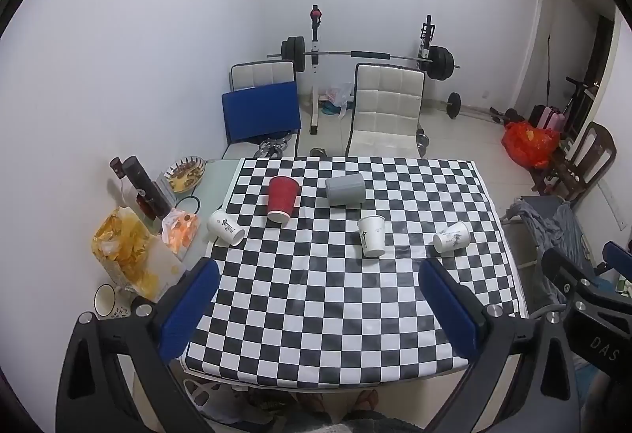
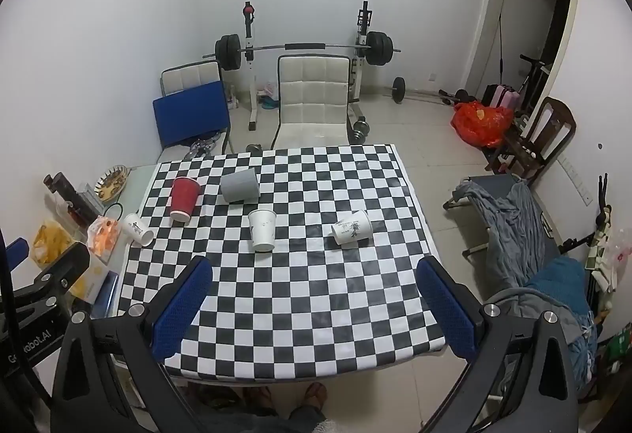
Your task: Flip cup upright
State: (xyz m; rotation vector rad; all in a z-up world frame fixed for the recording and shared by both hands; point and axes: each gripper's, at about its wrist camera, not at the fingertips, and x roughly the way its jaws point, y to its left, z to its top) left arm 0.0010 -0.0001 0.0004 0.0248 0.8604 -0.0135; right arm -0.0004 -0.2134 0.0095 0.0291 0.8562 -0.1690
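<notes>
Several cups lie or stand on the checkered tablecloth (image 1: 316, 314). A red cup (image 1: 281, 198) (image 2: 184, 199) and a grey cup (image 1: 345, 189) (image 2: 239, 187) lie toward the back. A white cup (image 1: 226, 227) (image 2: 137, 229) lies on its side at the left edge. A white cup (image 1: 372, 235) (image 2: 262, 229) is in the middle. Another white cup (image 1: 451, 237) (image 2: 352, 227) lies on its side at the right. My left gripper (image 1: 318, 308) and right gripper (image 2: 314, 308) are open and empty above the near table edge.
Bottles (image 1: 144, 188), a snack bag (image 1: 126, 251), a bowl (image 1: 185, 174) and a mug (image 1: 106, 300) crowd the table's left side. Chairs (image 1: 385, 109) and a barbell rack (image 1: 367, 56) stand behind the table. A cot with cloth (image 2: 509, 227) stands at the right.
</notes>
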